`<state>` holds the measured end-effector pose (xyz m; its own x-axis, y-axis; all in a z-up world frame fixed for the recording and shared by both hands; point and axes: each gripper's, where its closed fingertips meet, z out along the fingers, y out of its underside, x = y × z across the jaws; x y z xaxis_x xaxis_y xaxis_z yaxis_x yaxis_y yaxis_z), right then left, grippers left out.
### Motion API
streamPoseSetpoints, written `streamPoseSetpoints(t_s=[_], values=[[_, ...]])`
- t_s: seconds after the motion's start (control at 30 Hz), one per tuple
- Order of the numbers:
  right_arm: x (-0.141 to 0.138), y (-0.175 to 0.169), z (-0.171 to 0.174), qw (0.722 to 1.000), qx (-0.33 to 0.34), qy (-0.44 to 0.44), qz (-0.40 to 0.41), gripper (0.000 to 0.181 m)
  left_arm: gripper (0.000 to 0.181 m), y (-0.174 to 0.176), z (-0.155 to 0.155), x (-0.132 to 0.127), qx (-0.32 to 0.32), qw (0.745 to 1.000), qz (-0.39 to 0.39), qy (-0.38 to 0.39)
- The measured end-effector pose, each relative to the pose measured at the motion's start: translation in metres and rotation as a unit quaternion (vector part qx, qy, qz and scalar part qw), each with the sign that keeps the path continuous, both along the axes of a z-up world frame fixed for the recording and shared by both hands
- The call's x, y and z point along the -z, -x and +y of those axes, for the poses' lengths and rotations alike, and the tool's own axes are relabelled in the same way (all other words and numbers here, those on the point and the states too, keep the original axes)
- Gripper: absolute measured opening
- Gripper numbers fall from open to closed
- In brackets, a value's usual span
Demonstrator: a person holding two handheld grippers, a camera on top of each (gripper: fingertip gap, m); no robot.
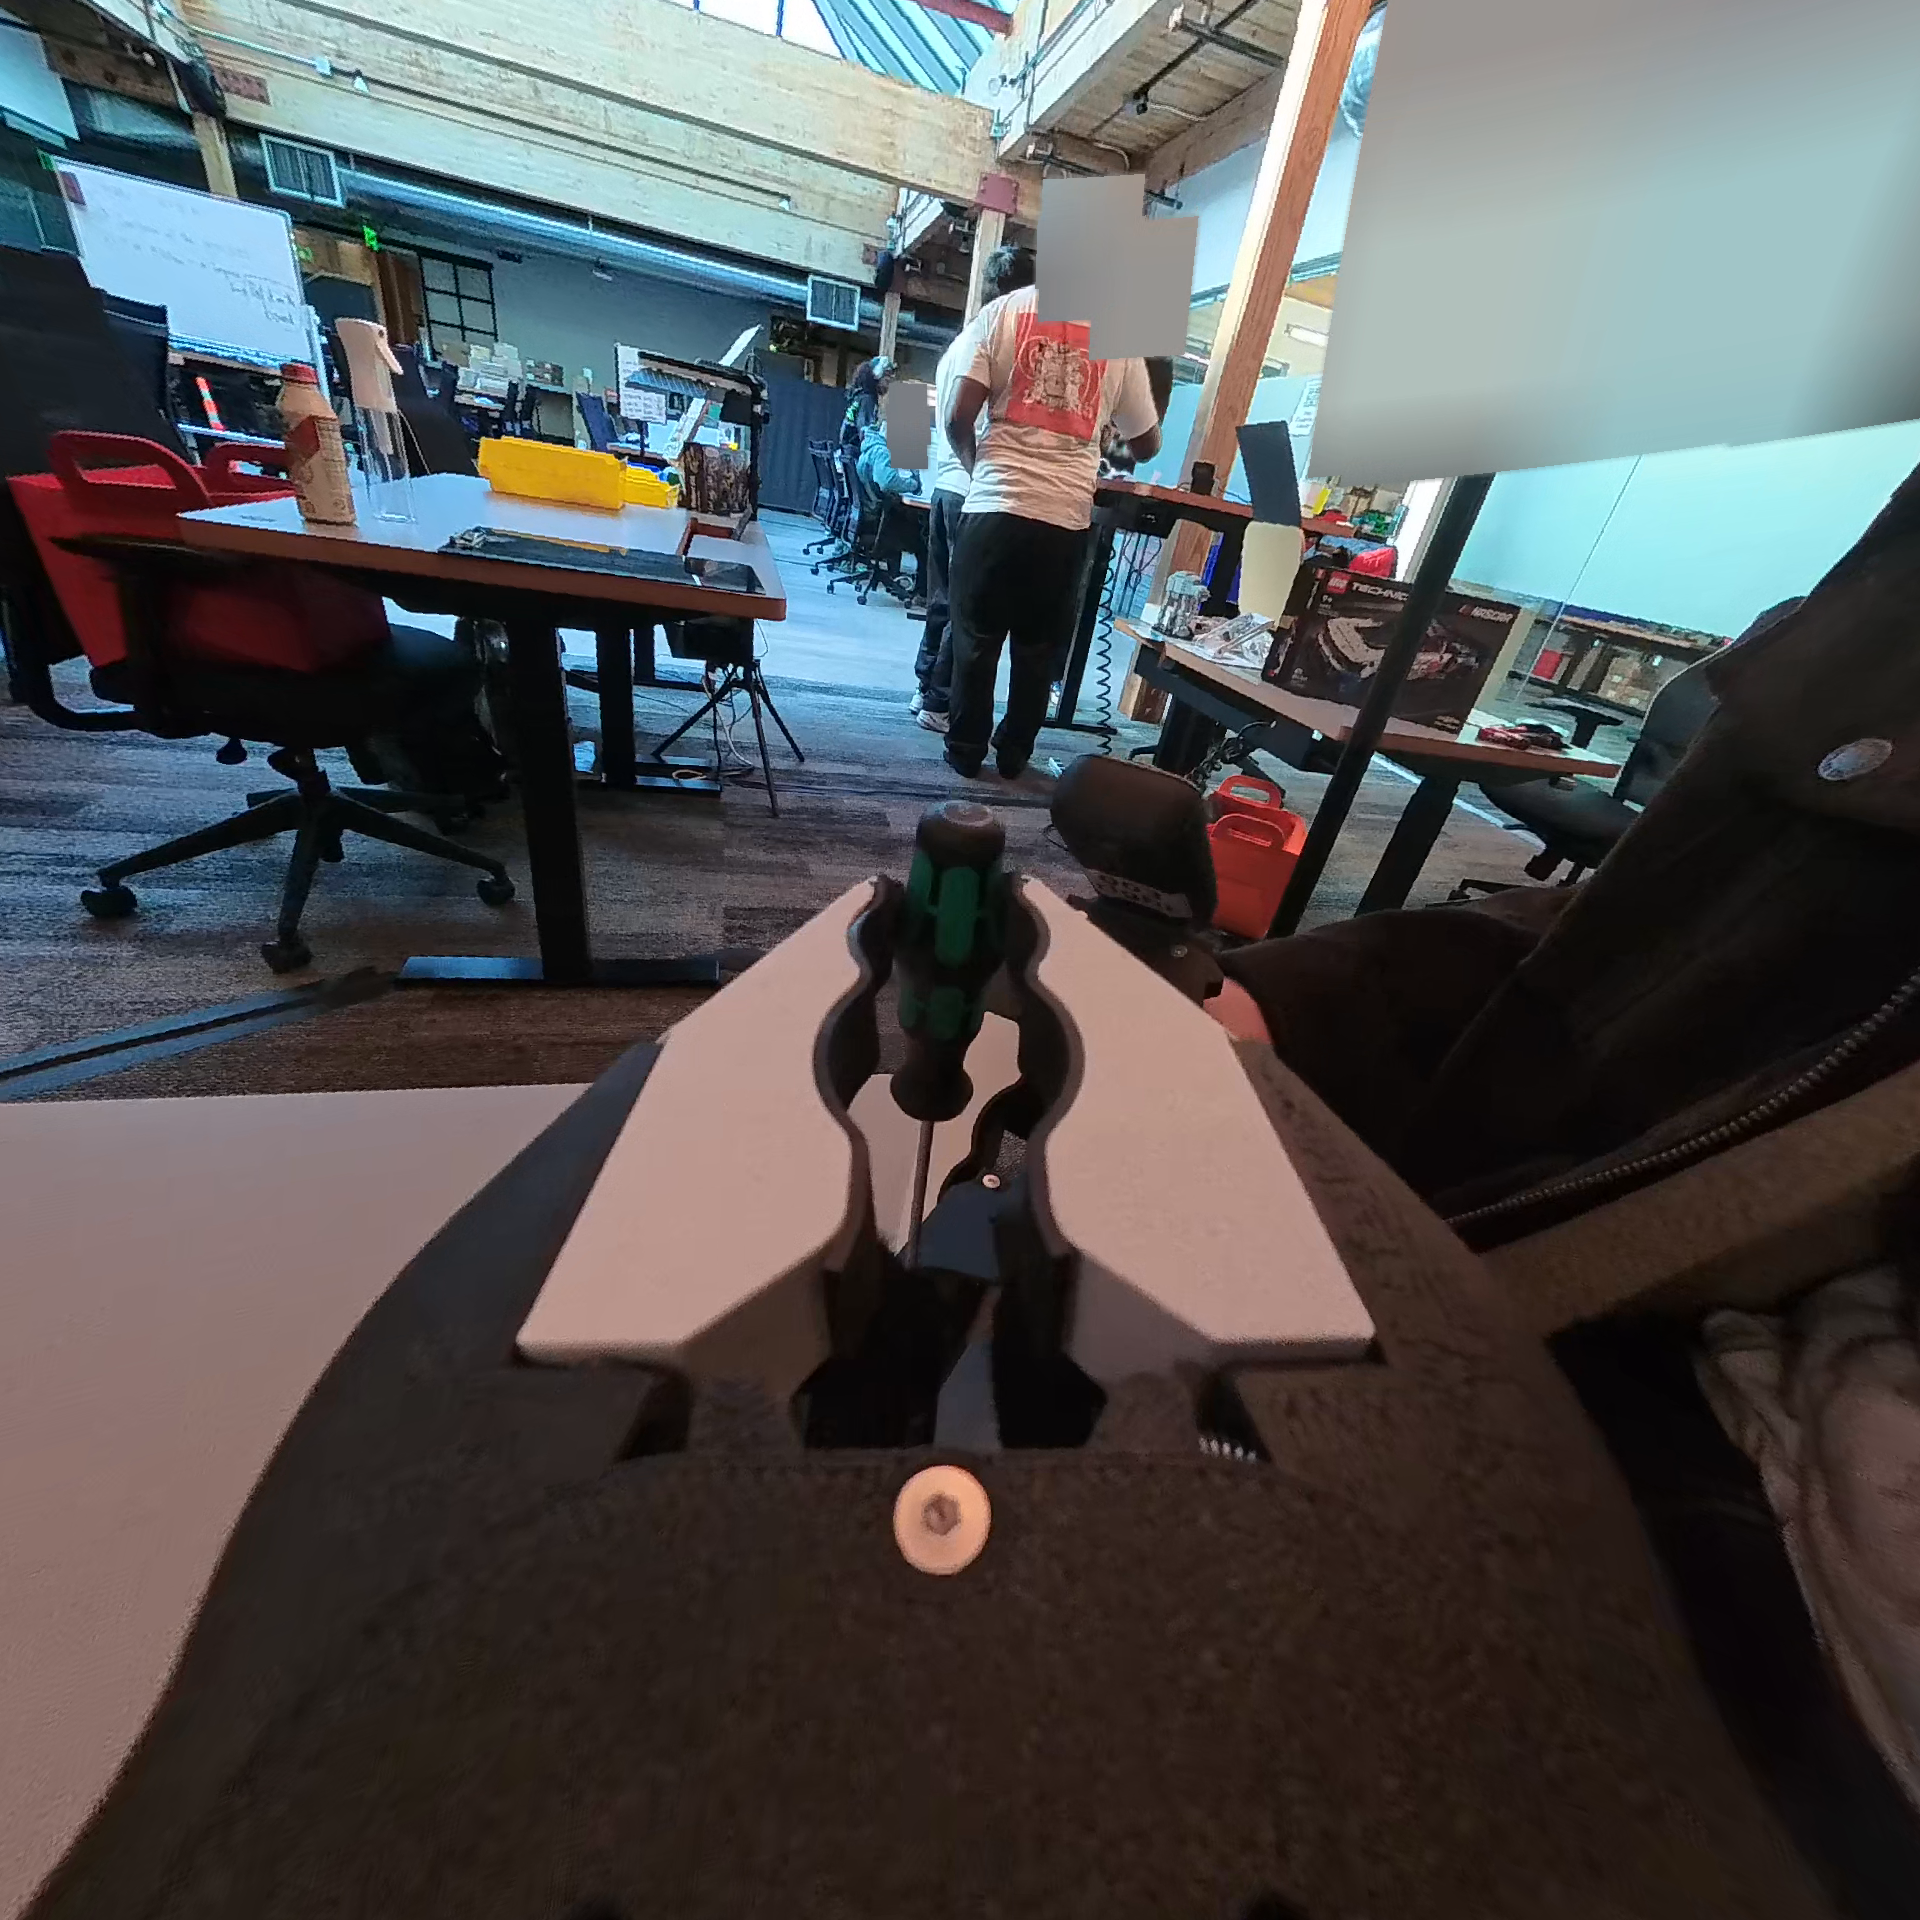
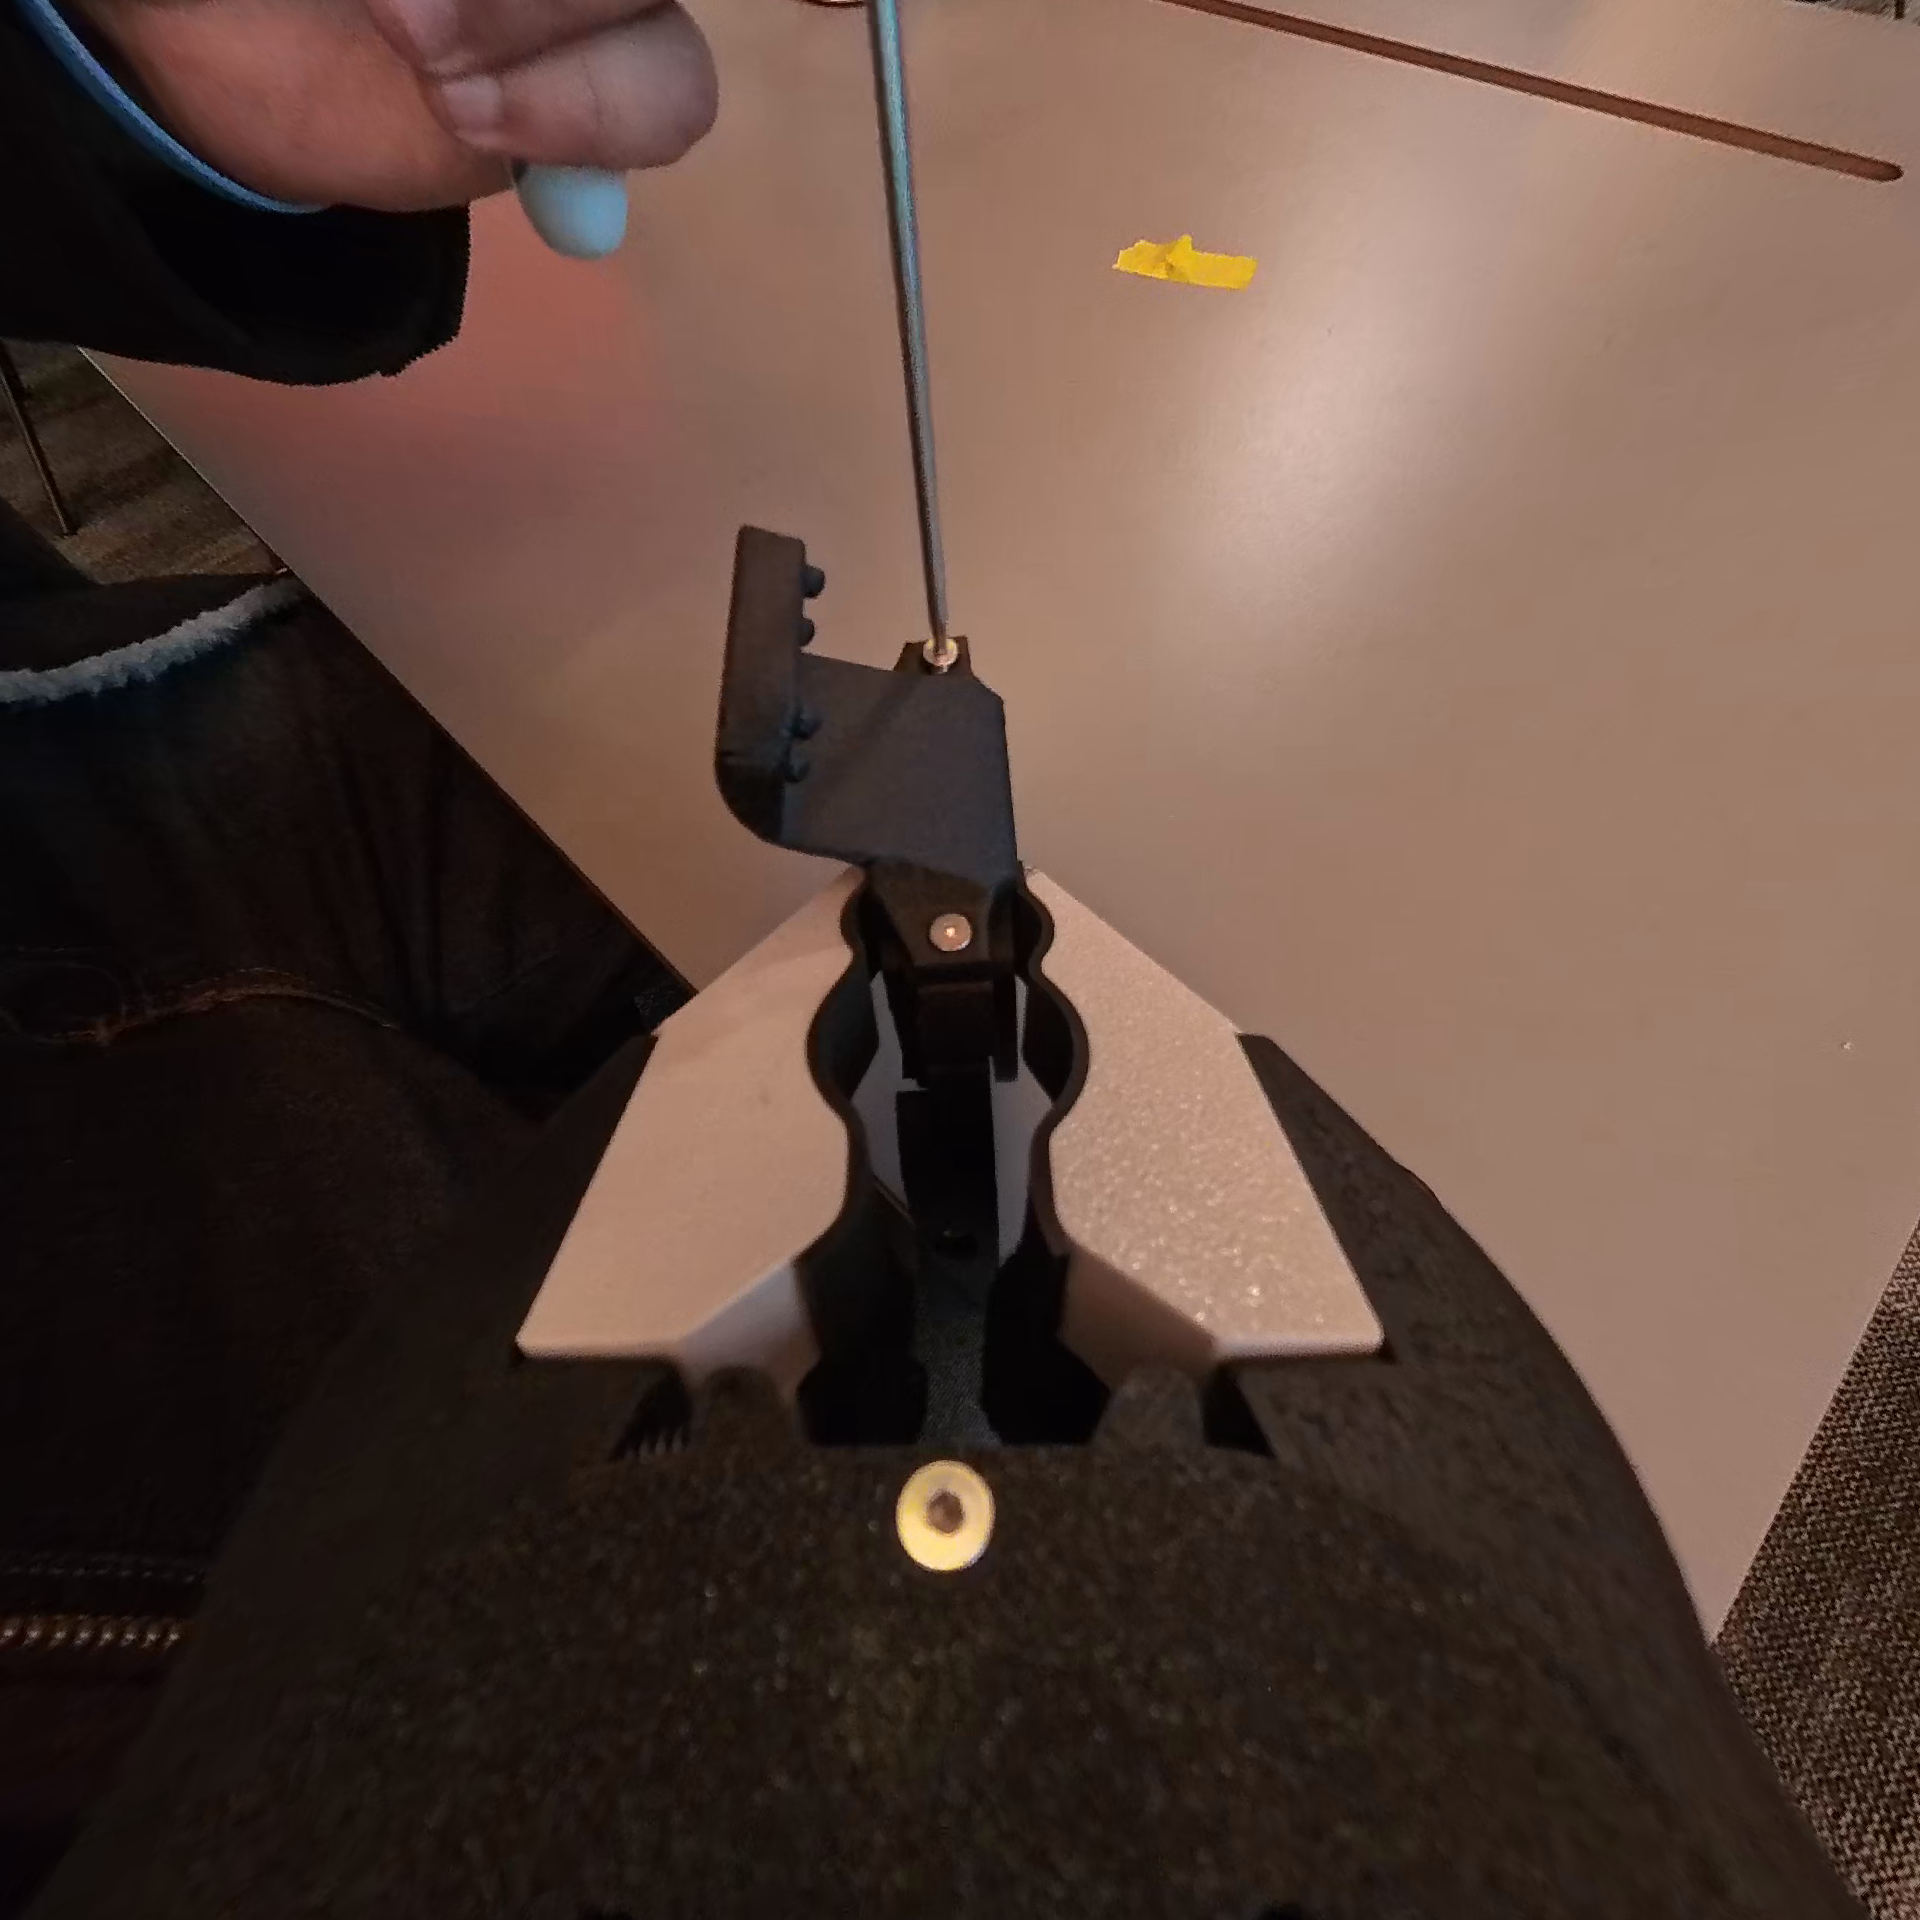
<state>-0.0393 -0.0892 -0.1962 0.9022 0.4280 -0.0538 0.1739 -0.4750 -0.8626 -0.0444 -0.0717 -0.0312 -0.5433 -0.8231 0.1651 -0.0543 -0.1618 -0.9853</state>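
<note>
**Screwdriver tip seated on a screw of a black part, one gripper on each**

The left gripper (image 1: 951, 914) has its pale fingers closed around the handle of a screwdriver (image 1: 951, 935). The handle is black with green panels and a rounded black cap, and it stands between the wavy inner faces of the fingers, cap away from the camera. A thin steel shaft runs from the handle toward the gripper body and down to a black printed part (image 1: 961, 1226) with a small bright screw head.

In the right wrist view, the right gripper (image 2: 945, 935) is clamped on the narrow stem of that black printed part (image 2: 883, 769). The part is matte and faceted, with a raised plate on its left side bearing a row of small studs. A silver screw sits in the stem between the fingers. The screwdriver shaft (image 2: 914, 343) comes down from the top edge, its tip resting in a second screw (image 2: 940, 652) on the part's far end.

Beyond the part lies a beige table (image 2: 1455, 727), with a scrap of yellow tape (image 2: 1184, 262) well past the part. Left of the shaft, a hand (image 2: 416, 83) in a dark sleeve holds something pale blue.
</note>
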Motion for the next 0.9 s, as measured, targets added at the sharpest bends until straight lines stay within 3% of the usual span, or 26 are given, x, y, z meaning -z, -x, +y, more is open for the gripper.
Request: streamPoseSetpoints(t_s=[0.37, 0.57, 0.73, 0.83, 0.9], values=[[0.000, 0.000, 0.000, 1.000, -0.001, 0.000, -0.005, 0.022, 0.021, 0.000, -0.004, 0.000, 0.027, 0.999, 0.003, -0.018], [0.000, 0.001, 0.000, 1.000, -0.003, -0.001, -0.009, 0.022, 0.021, -0.004, -0.022, 0.001, 0.186, 0.979, 0.029, -0.080], [0.000, 0.002, -0.001, 1.000, -0.006, 0.001, -0.017, 0.022, 0.021, 0.002, -0.029, 0.001, 0.358, 0.932, 0.024, -0.048], [0.000, 0.001, 0.000, 1.000, -0.005, 0.000, -0.012, 0.022, 0.021, -0.001, -0.024, 0.000, 0.410, 0.911, 0.027, -0.028], [0.000, 0.001, 0.000, 1.000, -0.003, 0.001, -0.009, 0.022, 0.021, -0.005, -0.020, 0.000, 0.412, 0.911, 0.018, -0.021]])
